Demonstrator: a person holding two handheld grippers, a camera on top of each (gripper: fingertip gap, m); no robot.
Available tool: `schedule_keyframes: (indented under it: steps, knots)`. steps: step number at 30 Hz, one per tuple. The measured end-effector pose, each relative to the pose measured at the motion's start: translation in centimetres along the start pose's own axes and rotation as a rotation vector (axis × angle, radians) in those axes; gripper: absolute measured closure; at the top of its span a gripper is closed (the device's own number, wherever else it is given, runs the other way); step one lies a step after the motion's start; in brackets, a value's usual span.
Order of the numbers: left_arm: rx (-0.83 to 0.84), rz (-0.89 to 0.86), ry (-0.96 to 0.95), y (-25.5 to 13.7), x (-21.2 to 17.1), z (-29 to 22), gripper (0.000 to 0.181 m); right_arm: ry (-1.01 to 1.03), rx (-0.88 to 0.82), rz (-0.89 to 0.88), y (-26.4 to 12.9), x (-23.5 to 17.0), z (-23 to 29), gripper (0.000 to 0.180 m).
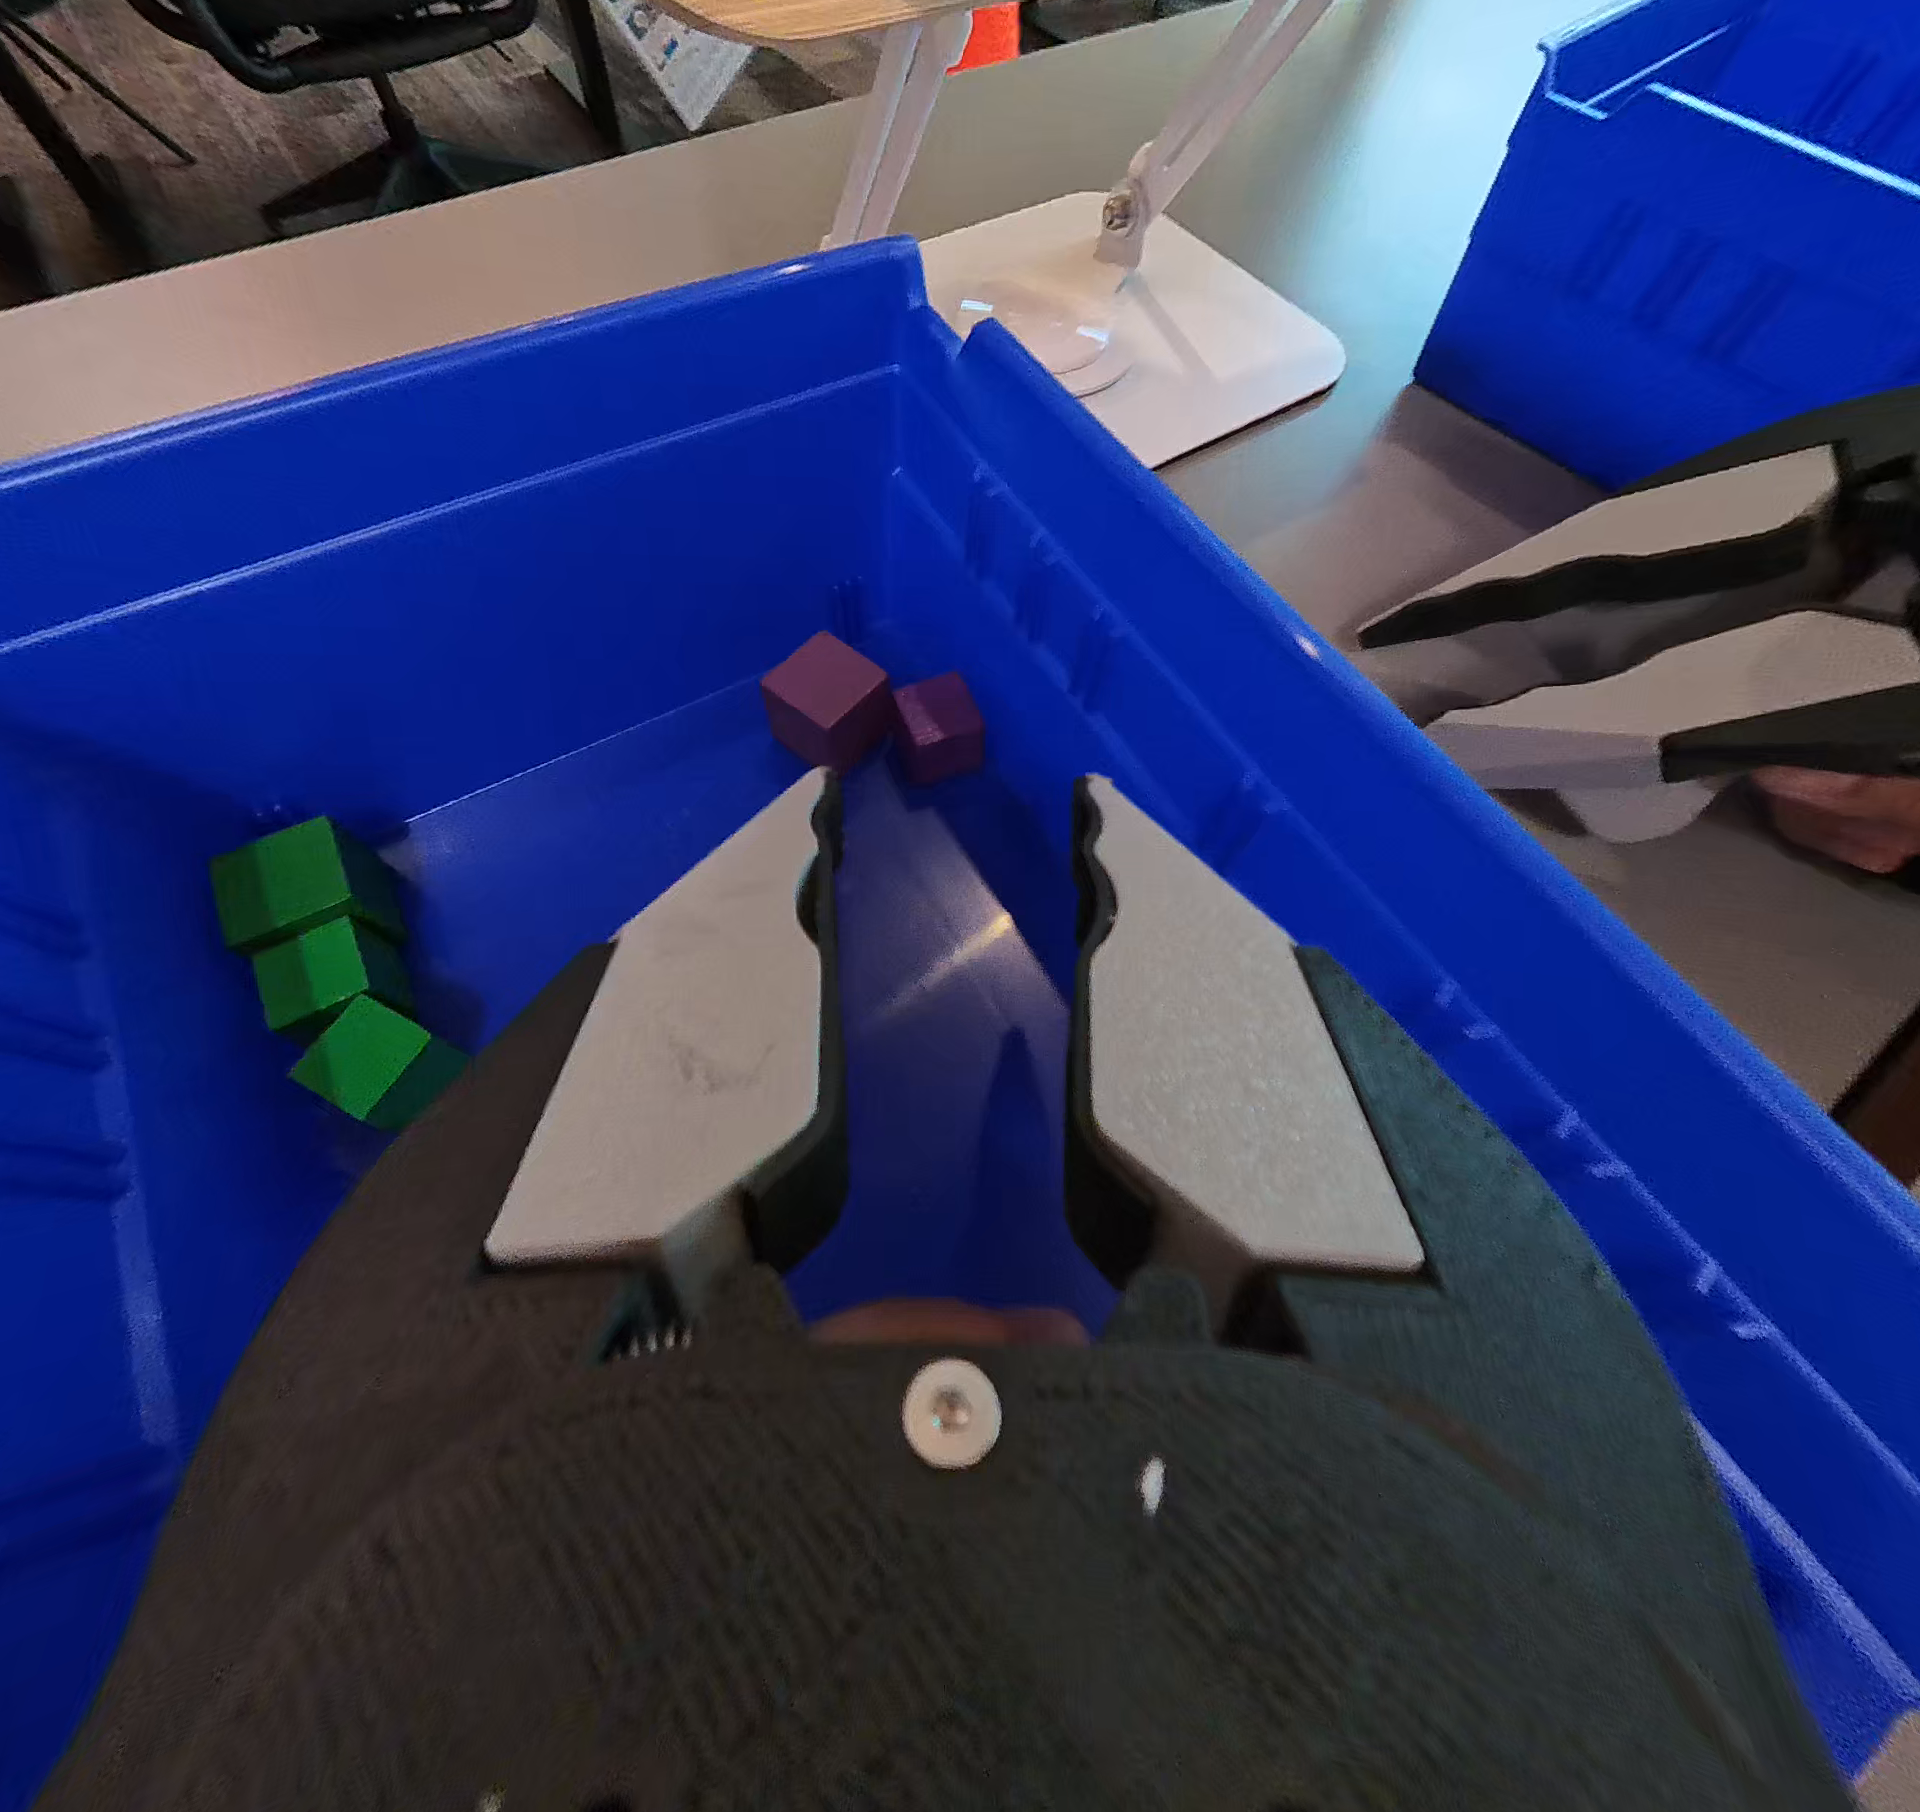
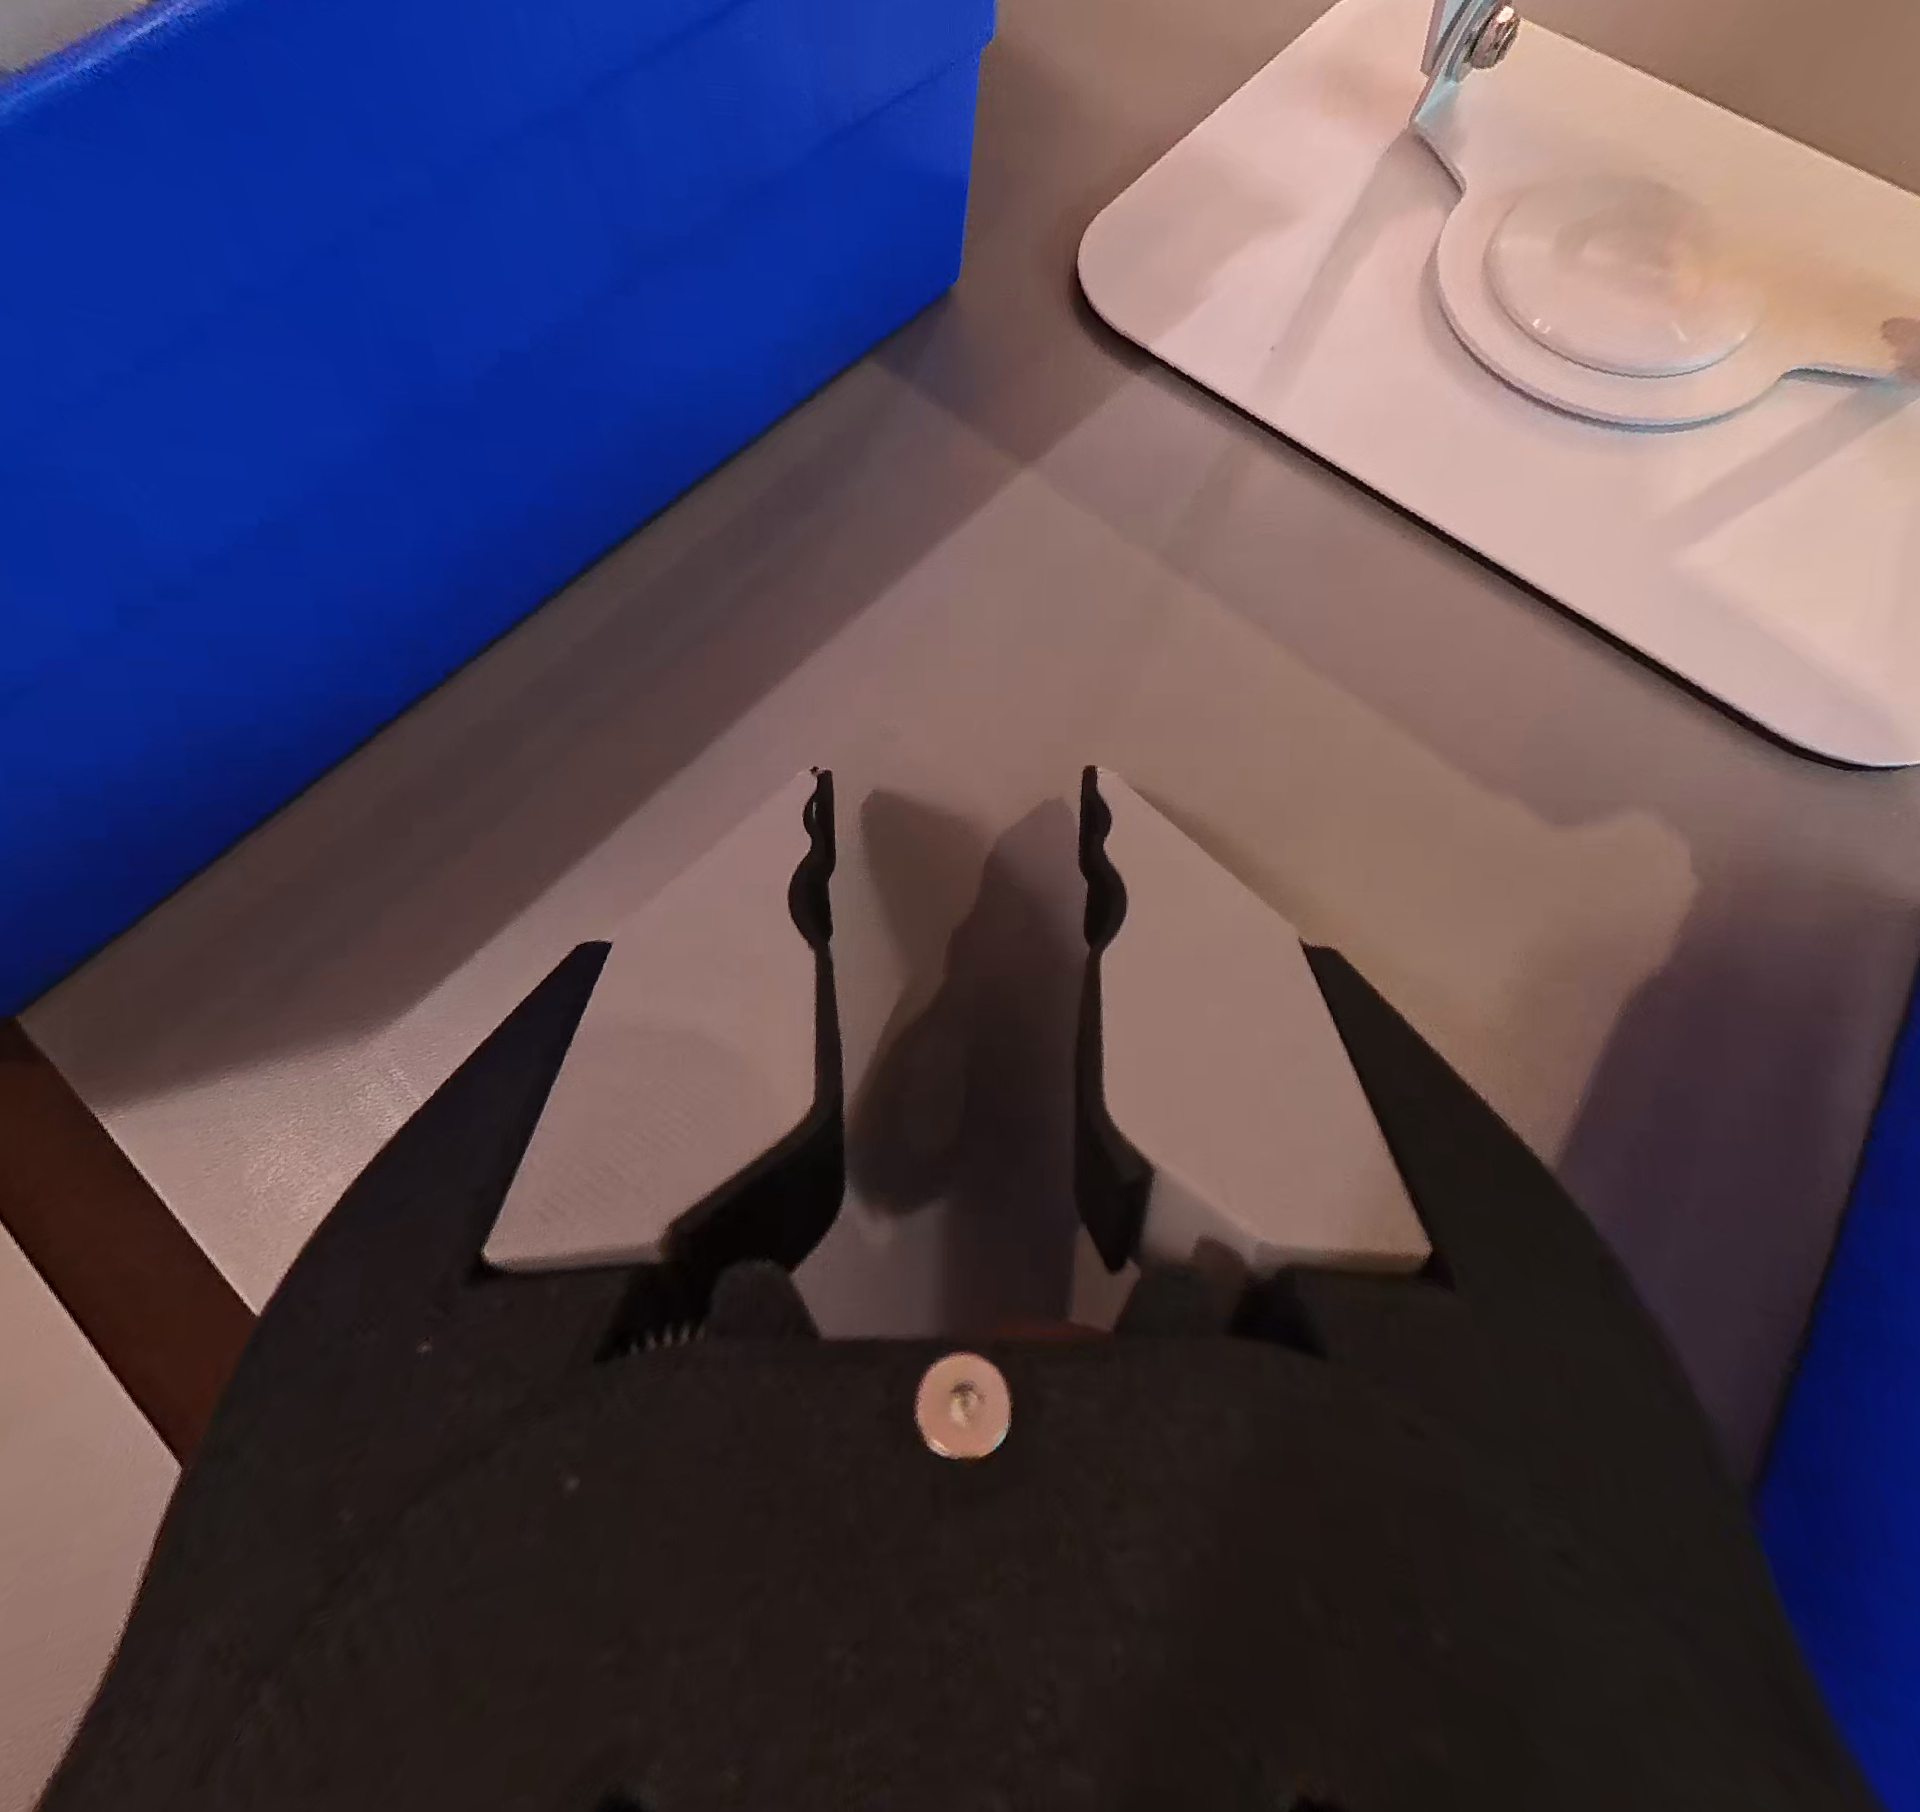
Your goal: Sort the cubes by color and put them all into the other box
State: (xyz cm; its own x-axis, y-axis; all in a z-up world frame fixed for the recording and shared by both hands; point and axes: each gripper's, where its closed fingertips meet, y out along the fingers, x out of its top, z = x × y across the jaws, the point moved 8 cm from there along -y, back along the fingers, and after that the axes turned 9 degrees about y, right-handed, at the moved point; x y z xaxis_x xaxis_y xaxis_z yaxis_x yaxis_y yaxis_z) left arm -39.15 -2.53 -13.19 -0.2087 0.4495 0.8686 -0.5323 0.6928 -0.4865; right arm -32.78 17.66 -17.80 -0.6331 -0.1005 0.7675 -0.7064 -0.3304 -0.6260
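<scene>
Hovering my left gripper [image 1: 956, 786] inside the near blue box [image 1: 520, 557], fingers spread apart with nothing between them. I read this box as the destination, since what's in it is already grouped by colour.

Count in this box:
- green cubes [image 1: 312, 962]: 3, in a touching row against the left wall near the far-left corner.
- purple cubes [image 1: 868, 708]: 2, touching each other, tucked in the far-right corner.
- No other colours visible, though my gripper body hides much of the near floor, so I can't rule out more there.

Placement reads as deliberate: one colour per corner keeps the groups well apart and leaves the middle floor free for more. My left fingertip [image 1: 826, 786] sits just beside the nearer purple cube; can't tell if it touches. My guess is a purple cube has just gone down there, or one is about to be nudged.

My right gripper [image 2: 951, 786] is also released and empty, low over the grey table [image 2: 1143, 671] between the two boxes, the near box wall on its left. Idle by the look of it, waiting its turn.

Second blue box [image 1: 1714, 235]: 1, off to the right, inside not visible, so I can't tell how many cubes are left. Also 1 white stand base [image 2: 1455, 412] on the table.
</scene>
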Motion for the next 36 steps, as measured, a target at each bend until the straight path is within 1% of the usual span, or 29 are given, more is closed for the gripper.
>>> schedule_keyframes:
  steps: [4,8,12,14,20,25,27,29,30,31,32,34,36]
  knots:
    - [0.042,0.015,0.025,-0.2,0.4,0.0,0.137,0.028,0.017,-0.01,-0.1,0.0,-0.2,0.134]
    - [0.039,0.036,0.025,-0.3,1.6,0.2,0.136,0.03,0.022,-0.001,0.0,0.0,-0.2,0.132]
    - [0.063,0.137,0.016,0.5,2.4,0.8,0.136,0.012,0.017,0.005,0.1,-0.1,0.0,0.132]
    - [0.065,0.161,0.016,1.0,2.9,1.0,0.136,0.01,0.018,0.01,0.1,-0.1,0.0,0.131]
    - [0.082,0.246,-0.078,4.4,2.8,2.1,0.135,0.027,0.032,0.011,0.1,-0.1,-0.1,0.13]
    - [0.111,0.338,-0.076,7.4,1.1,3.0,0.135,0.02,0.032,0.015,0.1,-0.1,-0.1,0.13]
    - [0.131,0.329,-0.066,7.9,1.2,3.4,0.135,0.016,0.032,0.018,0.2,-0.1,0.0,0.13]
    - [0.131,0.378,-0.041,8.5,0.7,3.6,0.138,0.012,0.033,0.023,0.2,-0.2,0.1,0.13]
    - [0.116,0.412,-0.023,8.9,0.2,3.5,0.145,0.01,0.033,0.024,0.2,-0.2,0.1,0.13]
    - [0.108,0.386,-0.017,9.0,0.2,3.5,0.15,0.01,0.034,0.023,0.2,-0.2,0.1,0.13]
    - [0.105,0.405,-0.019,9.0,0.1,3.5,0.153,0.01,0.035,0.021,0.2,-0.2,0.2,0.13]
    - [0.089,0.424,-0.034,8.6,0.2,3.5,0.153,0.013,0.038,0.016,0.2,-0.1,0.2,0.131]
    - [0.057,0.397,-0.041,7.9,0.4,3.2,0.153,0.016,0.044,0.013,0.1,-0.1,0.2,0.131]
